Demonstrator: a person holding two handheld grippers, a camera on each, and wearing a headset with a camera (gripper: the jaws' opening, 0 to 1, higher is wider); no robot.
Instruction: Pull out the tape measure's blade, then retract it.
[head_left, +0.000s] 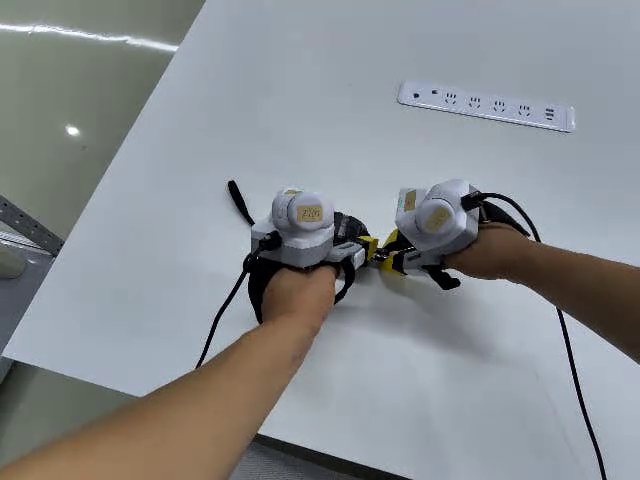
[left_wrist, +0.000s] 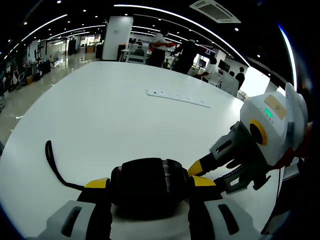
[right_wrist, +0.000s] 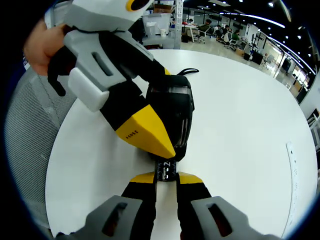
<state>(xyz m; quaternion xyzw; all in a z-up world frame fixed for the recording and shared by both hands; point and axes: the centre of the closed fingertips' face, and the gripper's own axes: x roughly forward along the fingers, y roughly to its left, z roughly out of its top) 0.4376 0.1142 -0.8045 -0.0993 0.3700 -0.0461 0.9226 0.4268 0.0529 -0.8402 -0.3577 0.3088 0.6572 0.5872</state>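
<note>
A black tape measure case (left_wrist: 149, 187) sits clamped between the yellow-tipped jaws of my left gripper (left_wrist: 150, 184), with its wrist strap (left_wrist: 52, 162) trailing off on the table. In the right gripper view the case (right_wrist: 172, 115) lies just ahead, and a short black piece of blade (right_wrist: 165, 171) with printed numbers comes out of it. My right gripper (right_wrist: 165, 178) is shut on that blade end. In the head view the left gripper (head_left: 352, 250) and the right gripper (head_left: 392, 257) meet tip to tip near the middle of the white table (head_left: 300, 120).
A white power strip (head_left: 486, 106) lies at the far side of the table. Black cables (head_left: 570, 360) trail from both grippers toward the near edge. The table's left edge (head_left: 110, 200) drops to a grey floor. People stand in the background (left_wrist: 172, 50).
</note>
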